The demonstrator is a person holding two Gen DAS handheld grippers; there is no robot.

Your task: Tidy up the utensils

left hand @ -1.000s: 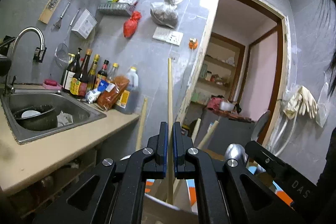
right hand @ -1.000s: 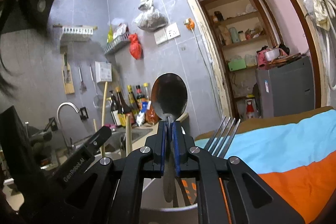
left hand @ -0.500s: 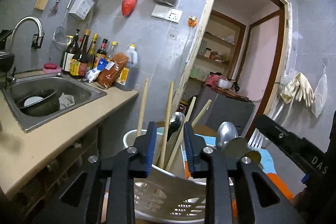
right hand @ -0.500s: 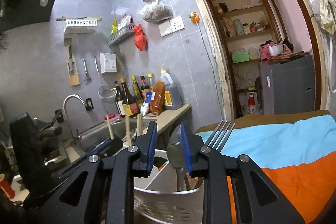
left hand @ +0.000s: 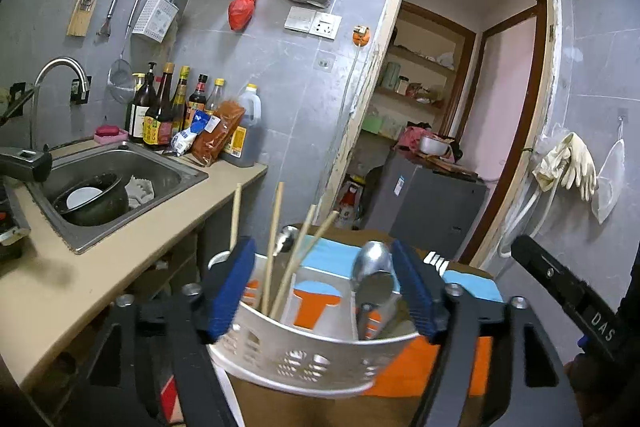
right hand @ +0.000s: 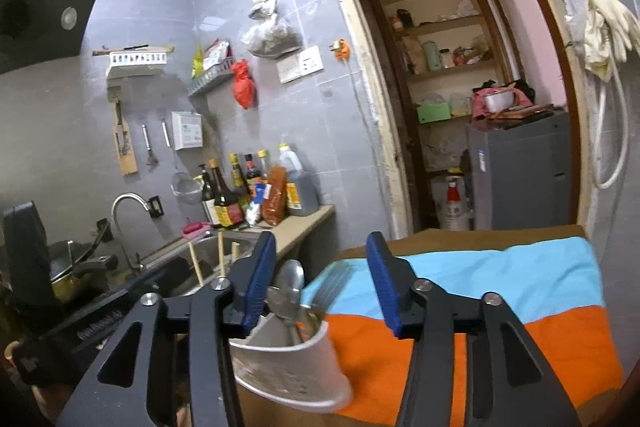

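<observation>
A white perforated utensil holder stands on a table with an orange and blue cloth. Several wooden chopsticks stand in its left part, steel spoons and a fork in its right part. My left gripper is open and empty, just in front of the holder. My right gripper is open and empty, to the right of the holder, where a spoon and the fork show. The right gripper's arm shows in the left wrist view.
A counter with a steel sink holding a dark pot lies to the left. Sauce bottles stand at the wall. A doorway with a grey cabinet is behind the table.
Both grippers opened wide and pulled back and down from the holder. The chopstick my left gripper held and the spoon my right gripper held now stand in the holder.
</observation>
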